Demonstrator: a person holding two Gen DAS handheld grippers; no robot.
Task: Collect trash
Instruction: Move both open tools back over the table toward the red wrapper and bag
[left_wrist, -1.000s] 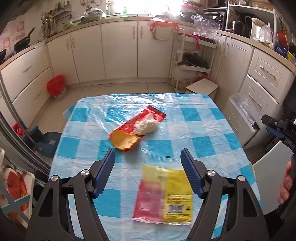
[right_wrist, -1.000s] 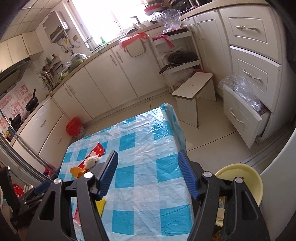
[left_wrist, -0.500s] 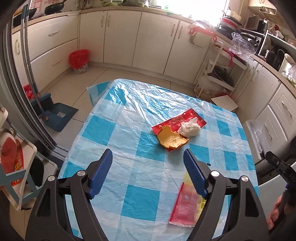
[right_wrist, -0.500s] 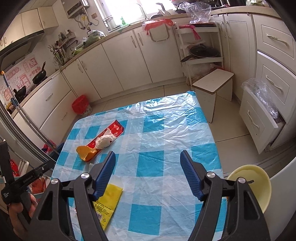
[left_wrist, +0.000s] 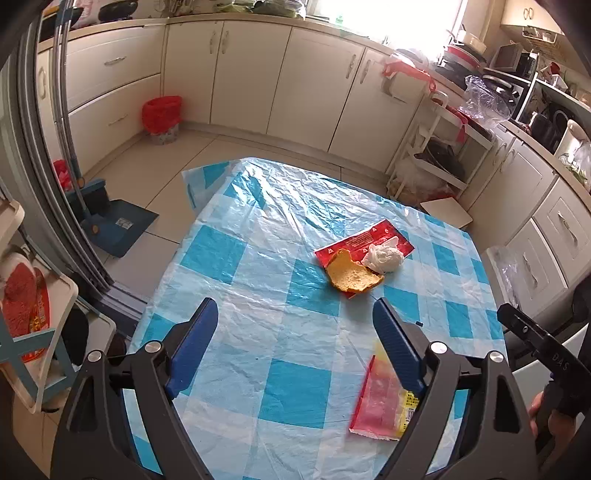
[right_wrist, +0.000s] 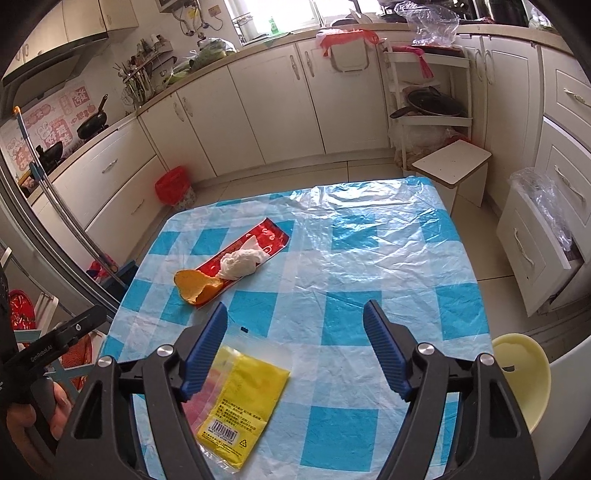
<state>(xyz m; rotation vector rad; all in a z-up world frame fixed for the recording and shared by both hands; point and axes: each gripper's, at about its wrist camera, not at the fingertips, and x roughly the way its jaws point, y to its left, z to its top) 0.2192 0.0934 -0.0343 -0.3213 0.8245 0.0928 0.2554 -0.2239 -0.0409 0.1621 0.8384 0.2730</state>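
Observation:
On the blue-checked table (left_wrist: 280, 280) (right_wrist: 369, 266) lie a red wrapper (left_wrist: 364, 242) (right_wrist: 258, 240), a crumpled white tissue (left_wrist: 384, 254) (right_wrist: 240, 264) on it, an orange peel (left_wrist: 352, 277) (right_wrist: 195, 286) and a yellow-and-red packet (left_wrist: 384, 398) (right_wrist: 240, 395). My left gripper (left_wrist: 295, 336) is open and empty above the table's near left. My right gripper (right_wrist: 295, 339) is open and empty above the near edge, its left finger over the packet.
A red-lined bin (left_wrist: 162, 118) (right_wrist: 173, 188) stands on the floor by the cabinets. A blue dustpan (left_wrist: 114, 225) lies left of the table. A pale yellow bowl (right_wrist: 521, 369) sits at the right. A stool (right_wrist: 450, 166) and an open drawer (right_wrist: 535, 240) are beyond the table.
Both grippers swung: the left view turned left, so the trash sits to its right; the right view turned toward the table centre and the packet. Both stay open.

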